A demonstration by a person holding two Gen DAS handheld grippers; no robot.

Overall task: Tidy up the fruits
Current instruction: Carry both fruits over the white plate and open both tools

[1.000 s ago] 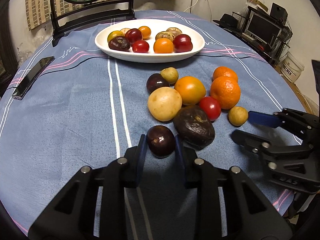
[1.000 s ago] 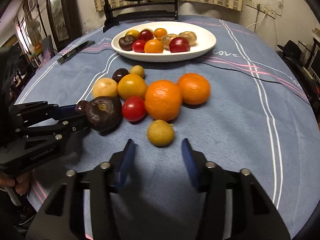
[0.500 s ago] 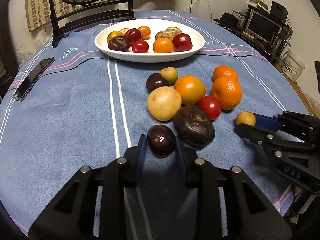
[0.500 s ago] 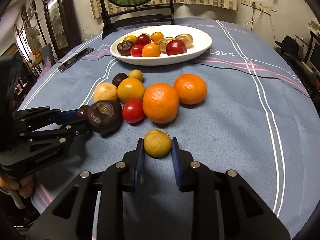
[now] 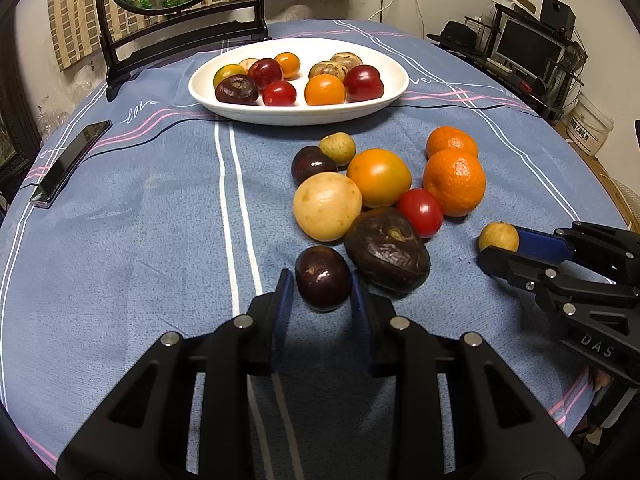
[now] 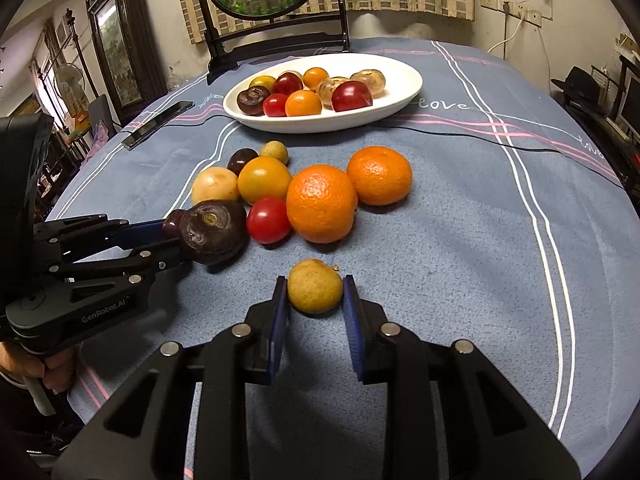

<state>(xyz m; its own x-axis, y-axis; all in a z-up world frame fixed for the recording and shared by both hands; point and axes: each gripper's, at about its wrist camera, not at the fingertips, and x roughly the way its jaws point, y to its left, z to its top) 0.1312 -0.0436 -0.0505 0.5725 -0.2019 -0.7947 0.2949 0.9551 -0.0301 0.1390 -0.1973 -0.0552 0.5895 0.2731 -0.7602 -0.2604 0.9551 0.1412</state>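
Observation:
My left gripper (image 5: 323, 280) is shut on a small dark purple fruit (image 5: 323, 278) that rests on the blue tablecloth, just left of a big wrinkled dark fruit (image 5: 387, 256). My right gripper (image 6: 315, 286) is shut on a small yellow-green fruit (image 6: 315, 286), also low on the cloth; the left wrist view shows that fruit (image 5: 498, 237) at the right gripper's tips. Beyond lie a red tomato (image 6: 269, 220), two oranges (image 6: 322, 203), a yellow round fruit (image 5: 327, 206) and an orange-yellow fruit (image 5: 379, 177). The white oval plate (image 5: 394, 80) at the back holds several fruits.
A dark phone (image 5: 70, 162) lies near the table's left edge. A black stand with a round fish picture (image 6: 276, 12) rises behind the plate. A thin black cable (image 6: 480, 142) crosses the cloth right of the plate. Shelves with a monitor (image 5: 524, 48) stand beyond the right edge.
My right gripper went from open behind the small yellow-green fruit to shut on it. The left gripper has kept its hold on the small dark fruit and stayed put.

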